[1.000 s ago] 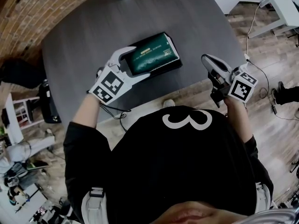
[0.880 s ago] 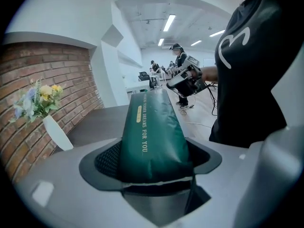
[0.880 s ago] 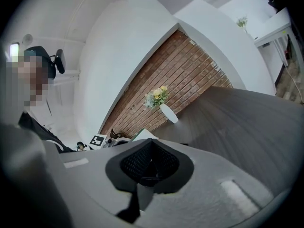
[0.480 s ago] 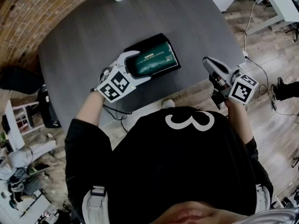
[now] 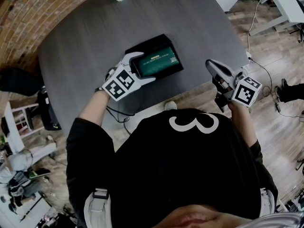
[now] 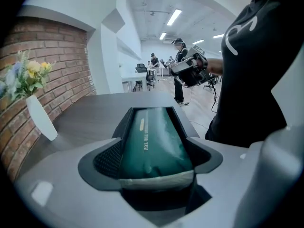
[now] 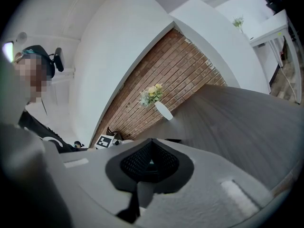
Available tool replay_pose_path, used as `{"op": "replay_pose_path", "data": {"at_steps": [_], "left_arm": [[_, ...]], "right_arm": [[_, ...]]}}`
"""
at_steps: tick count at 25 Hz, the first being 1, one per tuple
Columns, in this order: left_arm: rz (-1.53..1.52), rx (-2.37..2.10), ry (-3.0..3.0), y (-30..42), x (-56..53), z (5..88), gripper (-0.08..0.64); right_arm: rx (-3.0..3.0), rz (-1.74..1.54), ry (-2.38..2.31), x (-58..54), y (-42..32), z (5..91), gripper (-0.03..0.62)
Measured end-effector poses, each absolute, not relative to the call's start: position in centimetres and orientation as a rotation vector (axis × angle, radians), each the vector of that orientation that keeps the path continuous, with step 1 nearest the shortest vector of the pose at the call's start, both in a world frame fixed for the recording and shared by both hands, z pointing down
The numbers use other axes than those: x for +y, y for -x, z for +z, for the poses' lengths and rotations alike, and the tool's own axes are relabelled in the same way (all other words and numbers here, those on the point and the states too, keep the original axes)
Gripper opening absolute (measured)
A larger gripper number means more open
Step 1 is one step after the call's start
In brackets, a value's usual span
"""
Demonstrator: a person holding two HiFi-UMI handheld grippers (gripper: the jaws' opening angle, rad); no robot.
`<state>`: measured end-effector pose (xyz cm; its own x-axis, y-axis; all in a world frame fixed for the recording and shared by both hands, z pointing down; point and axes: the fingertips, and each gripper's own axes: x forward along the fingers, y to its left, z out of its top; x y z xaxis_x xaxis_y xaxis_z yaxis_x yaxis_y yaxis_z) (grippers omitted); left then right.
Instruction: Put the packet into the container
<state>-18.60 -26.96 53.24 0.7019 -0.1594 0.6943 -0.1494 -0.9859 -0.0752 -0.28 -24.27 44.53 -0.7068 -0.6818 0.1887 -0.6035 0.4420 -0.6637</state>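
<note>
Packet [image 6: 153, 145], dark green, glossy, pale lettering

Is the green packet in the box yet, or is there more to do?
Nearly done. The green packet looks to lie inside the black container. The left gripper is shut on the packet's near end, so what's left is letting go and pulling away. The right gripper is shut, empty, off to the side.
</note>
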Motion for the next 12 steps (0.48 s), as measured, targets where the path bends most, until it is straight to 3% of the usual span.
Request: {"op": "replay_pose_path", "data": {"at_steps": [12], "left_arm": [[-1.094,0.397,3.042,18.9,-27.0,51.3,0.452]], "right_arm": [[2.641,-1.101,1.08,-24.5,1.2,43.6,0.002]]}}
